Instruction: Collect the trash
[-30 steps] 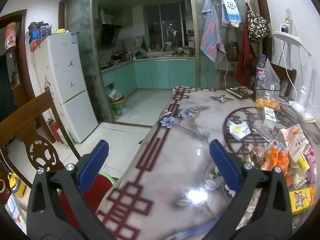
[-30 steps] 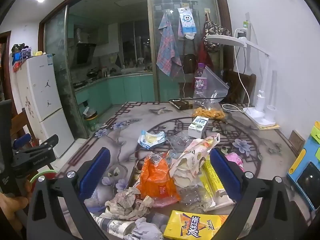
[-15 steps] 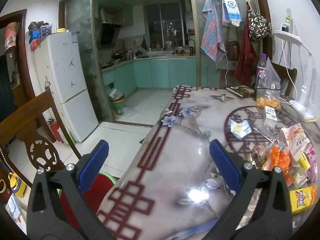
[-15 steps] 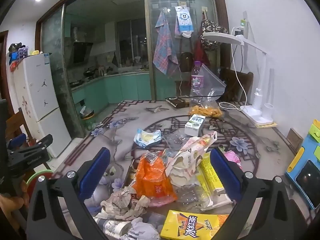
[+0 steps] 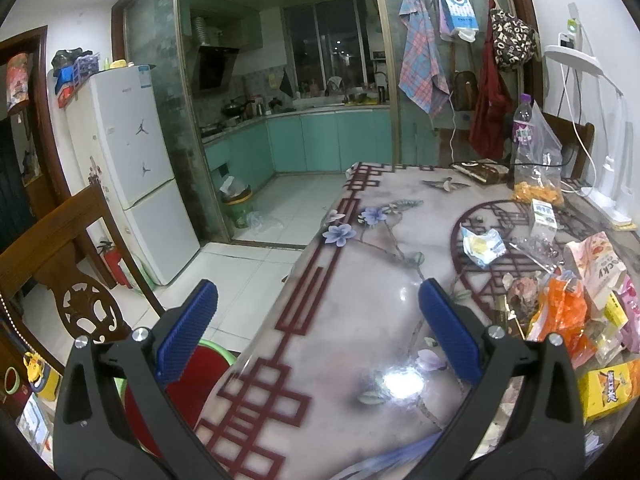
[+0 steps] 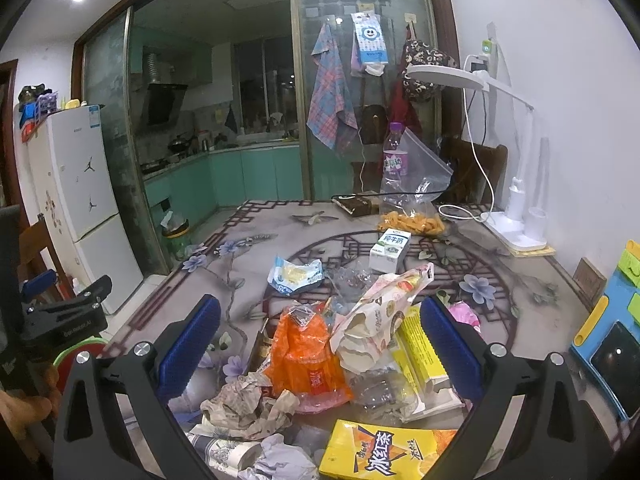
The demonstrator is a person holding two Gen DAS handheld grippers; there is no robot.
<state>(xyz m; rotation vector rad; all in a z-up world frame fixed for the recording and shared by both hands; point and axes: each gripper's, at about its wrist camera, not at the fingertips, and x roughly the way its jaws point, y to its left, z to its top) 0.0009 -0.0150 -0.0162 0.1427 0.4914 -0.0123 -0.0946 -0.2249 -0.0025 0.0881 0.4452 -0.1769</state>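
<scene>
A heap of trash lies on the patterned table (image 6: pixel 256 248): an orange wrapper (image 6: pixel 308 356), a pale snack bag (image 6: pixel 384 312), a yellow drink carton (image 6: pixel 376 456), crumpled paper (image 6: pixel 244 404), a blue-white wrapper (image 6: pixel 296 274) and a small milk carton (image 6: pixel 390 250). My right gripper (image 6: pixel 320 344) hangs open just above and in front of the heap, holding nothing. My left gripper (image 5: pixel 320 332) is open over the table's left edge, empty, with the heap (image 5: pixel 568 308) to its right. A red bin with a green rim (image 5: pixel 188 372) sits below the table edge under the left gripper.
A clear bag of orange snacks (image 6: pixel 412 216) and a purple-capped bottle (image 6: pixel 394 156) stand at the far side, next to a white desk lamp (image 6: pixel 516 220). A blue tablet (image 6: pixel 608 352) lies at the right. A wooden chair (image 5: pixel 52 264) stands left of the table.
The right gripper has drifted slightly nearer to the heap. The left gripper has shifted a little to the left; both stay open.
</scene>
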